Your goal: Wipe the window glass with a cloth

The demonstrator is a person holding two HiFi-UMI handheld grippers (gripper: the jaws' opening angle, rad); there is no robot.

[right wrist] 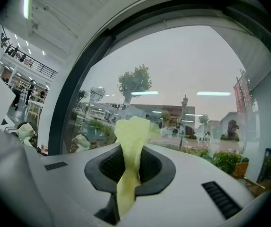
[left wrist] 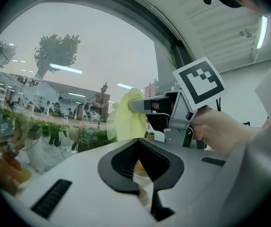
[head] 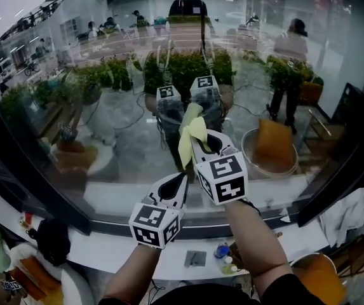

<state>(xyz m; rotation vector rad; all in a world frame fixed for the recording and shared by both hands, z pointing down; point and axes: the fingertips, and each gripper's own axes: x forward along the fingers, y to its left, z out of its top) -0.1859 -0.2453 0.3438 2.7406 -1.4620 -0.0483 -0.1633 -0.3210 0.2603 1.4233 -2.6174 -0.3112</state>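
Right gripper view — right gripper (right wrist: 128, 171) pinches yellow cloth (right wrist: 131, 129) near window glass (right wrist: 187, 70).

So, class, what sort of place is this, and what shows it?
Probably an indoor workspace beside a large street-facing window: the window glass, a cluttered white sill, a ceiling strip light, and shrubs outside.

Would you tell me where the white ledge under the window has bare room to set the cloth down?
The right gripper holds the yellow cloth. The ledge is bare between the black bundle and the grey square. Right of the square it is crowded: small bottles, then a white rag.
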